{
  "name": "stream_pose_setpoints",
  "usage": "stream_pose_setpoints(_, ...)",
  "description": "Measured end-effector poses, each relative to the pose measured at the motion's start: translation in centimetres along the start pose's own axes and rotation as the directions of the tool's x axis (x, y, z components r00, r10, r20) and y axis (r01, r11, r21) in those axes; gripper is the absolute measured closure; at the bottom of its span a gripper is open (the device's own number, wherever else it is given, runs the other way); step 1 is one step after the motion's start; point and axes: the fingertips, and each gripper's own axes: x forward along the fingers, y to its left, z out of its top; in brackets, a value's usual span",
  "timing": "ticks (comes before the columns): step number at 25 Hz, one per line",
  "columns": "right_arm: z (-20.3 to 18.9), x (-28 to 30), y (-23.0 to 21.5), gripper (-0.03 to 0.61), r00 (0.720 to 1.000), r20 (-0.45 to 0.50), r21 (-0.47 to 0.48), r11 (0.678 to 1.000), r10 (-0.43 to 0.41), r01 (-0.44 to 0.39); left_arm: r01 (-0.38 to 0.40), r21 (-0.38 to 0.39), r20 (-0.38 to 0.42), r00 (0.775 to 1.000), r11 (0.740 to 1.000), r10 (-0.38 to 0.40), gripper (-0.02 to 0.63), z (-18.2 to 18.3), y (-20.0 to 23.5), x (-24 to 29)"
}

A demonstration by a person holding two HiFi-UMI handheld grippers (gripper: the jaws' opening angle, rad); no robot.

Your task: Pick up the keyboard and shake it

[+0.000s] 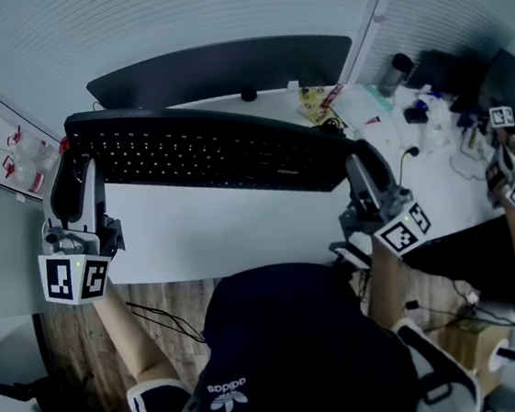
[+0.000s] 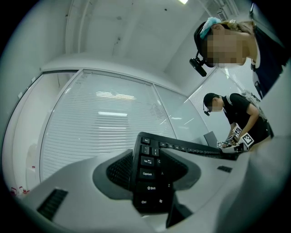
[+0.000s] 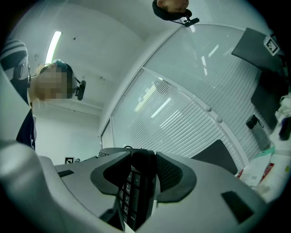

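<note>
The keyboard [image 1: 205, 151] is up off the white bench [image 1: 233, 235], long axis running side to side between the hands, left gripper [image 1: 78, 172] jaws clamped on its left end, right gripper [image 1: 360, 167] jaws on its right, set to shake.

CapsLock, Shift, Ctrl on keyboard [image 2: 152, 175]; adidas on cap [image 1: 291, 335].

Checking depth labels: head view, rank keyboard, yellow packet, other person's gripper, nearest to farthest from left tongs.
1. keyboard: left end clamped in the left tongs.
2. yellow packet: on the desk, upper right.
3. other person's gripper: far right edge.
</note>
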Motion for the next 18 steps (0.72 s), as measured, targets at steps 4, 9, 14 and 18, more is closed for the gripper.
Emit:
stream_pose_setpoints(4,0.36,0.25,0.36,0.420,1.000,0.008,-0.004,1.000,0.003,-0.003,0.001,-0.005,0.010,1.000,1.000,-0.001,0.426,0.36,0.19,0.05)
stream_pose_setpoints(9,0.34,0.10,0.11,0.420,1.000,0.002,-0.018,1.000,-0.011,0.011,0.003,-0.009,0.014,1.000,1.000,-0.002,0.426,0.03,0.14,0.25)
stream_pose_setpoints(14,0.33,-0.02,0.10,0.420,1.000,0.000,-0.014,1.000,-0.017,0.017,0.005,-0.015,0.012,1.000,1.000,-0.005,0.426,-0.06,0.13,0.36)
stream_pose_setpoints(18,0.31,-0.15,0.06,0.420,1.000,-0.004,-0.015,1.000,-0.020,0.020,0.007,-0.014,0.008,1.000,1.000,-0.007,0.426,-0.06,0.07,0.32)
